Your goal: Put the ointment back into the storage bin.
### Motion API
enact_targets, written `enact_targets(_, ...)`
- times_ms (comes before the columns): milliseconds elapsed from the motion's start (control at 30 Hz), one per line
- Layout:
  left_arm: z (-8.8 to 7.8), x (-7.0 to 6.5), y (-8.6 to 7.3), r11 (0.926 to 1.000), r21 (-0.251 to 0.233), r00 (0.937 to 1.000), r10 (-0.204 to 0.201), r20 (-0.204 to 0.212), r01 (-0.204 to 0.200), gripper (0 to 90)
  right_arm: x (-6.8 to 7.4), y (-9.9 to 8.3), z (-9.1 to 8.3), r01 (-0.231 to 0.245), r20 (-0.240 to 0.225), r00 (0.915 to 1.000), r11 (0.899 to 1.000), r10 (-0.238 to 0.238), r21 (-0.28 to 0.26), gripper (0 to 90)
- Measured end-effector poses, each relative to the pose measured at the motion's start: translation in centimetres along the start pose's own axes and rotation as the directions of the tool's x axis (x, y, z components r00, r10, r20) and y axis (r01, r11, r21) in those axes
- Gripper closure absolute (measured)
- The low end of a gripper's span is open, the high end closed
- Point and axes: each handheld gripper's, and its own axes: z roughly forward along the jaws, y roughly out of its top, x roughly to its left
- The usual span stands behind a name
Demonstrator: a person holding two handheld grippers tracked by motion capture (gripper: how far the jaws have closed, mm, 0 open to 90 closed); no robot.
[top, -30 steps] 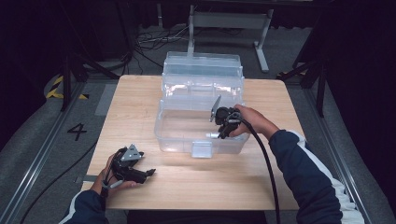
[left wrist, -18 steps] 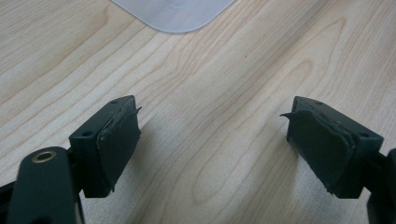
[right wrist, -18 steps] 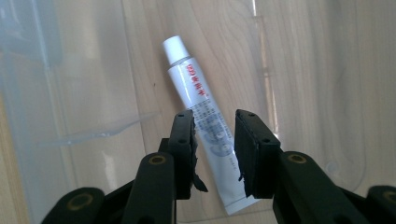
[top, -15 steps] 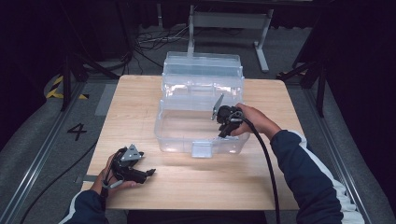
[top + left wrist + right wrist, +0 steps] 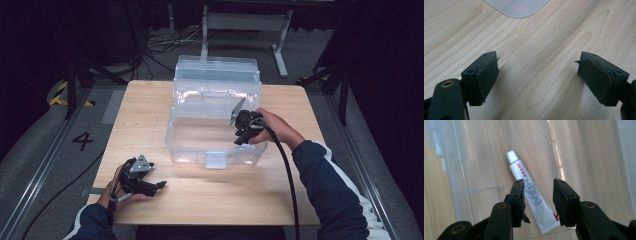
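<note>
The right gripper [image 5: 241, 131] hangs over the near right part of a clear plastic box [image 5: 215, 135] whose lid stands open at the back. Its jaws have just been opening, and a tube [image 5: 531, 193] lies between them in the right gripper view — the pads stand off it on both sides, the left pad just beside it, the right pad farther away with a clear gap.

The tube is white and slim, with a white screw cap [image 5: 512, 157] at the far end and a flat crimped tail at the near end, close under the jaws. Red lettering runs along its upper part, grey print sits lower down, and a small red mark shows by the crimp. It lies slanted on the box floor, cap pointing away and to the left of the jaws.

The left gripper [image 5: 141, 181] rests low over the wooden table [image 5: 300, 200], well in front of the box — jaws spread wide, with bare wood between them.
</note>
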Motion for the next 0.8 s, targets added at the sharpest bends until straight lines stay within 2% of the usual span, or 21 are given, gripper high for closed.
enact_targets(33,0.0,0.0,0.0,1.0000,0.000,1.0000,0.000,-0.001,0.000,17.2,0.0,-0.1,-0.4,0.000,0.000,1.0000,1.000,0.000,-0.025,62.0)
enact_targets(100,0.0,0.0,0.0,1.0000,0.000,1.0000,0.001,-0.001,-0.001,17.2,0.0,-0.2,-0.5,-0.013,0.001,0.9999,0.999,0.013,-0.032,61.6)
enact_targets(133,0.0,0.0,0.0,1.0000,0.000,1.0000,0.000,-0.001,0.000,17.1,-0.1,-0.3,-0.9,-0.017,0.020,0.9996,0.998,0.018,-0.063,60.9)
enact_targets(233,0.0,0.0,0.0,1.0000,0.000,1.0000,0.000,-0.001,0.000,17.1,-0.1,-0.5,-1.4,-0.017,0.031,0.9993,0.996,0.020,-0.089,60.7)
enact_targets(500,0.0,0.0,0.0,1.0000,0.000,1.0000,0.000,-0.001,0.000,17.2,0.1,-1.0,-3.4,-0.004,0.075,0.9970,0.980,0.020,-0.197,59.7)
enact_targets(600,0.0,0.0,0.0,1.0000,-0.001,1.0000,0.000,-0.001,0.000,17.2,0.2,-1.1,-3.9,0.004,0.093,0.9955,0.975,0.017,-0.222,59.7)
enact_targets(800,0.0,0.0,0.0,1.0000,0.000,1.0000,0.000,-0.001,0.000,17.2,0.1,-1.5,-5.0,0.001,0.100,0.9946,0.967,0.025,-0.253,59.9)
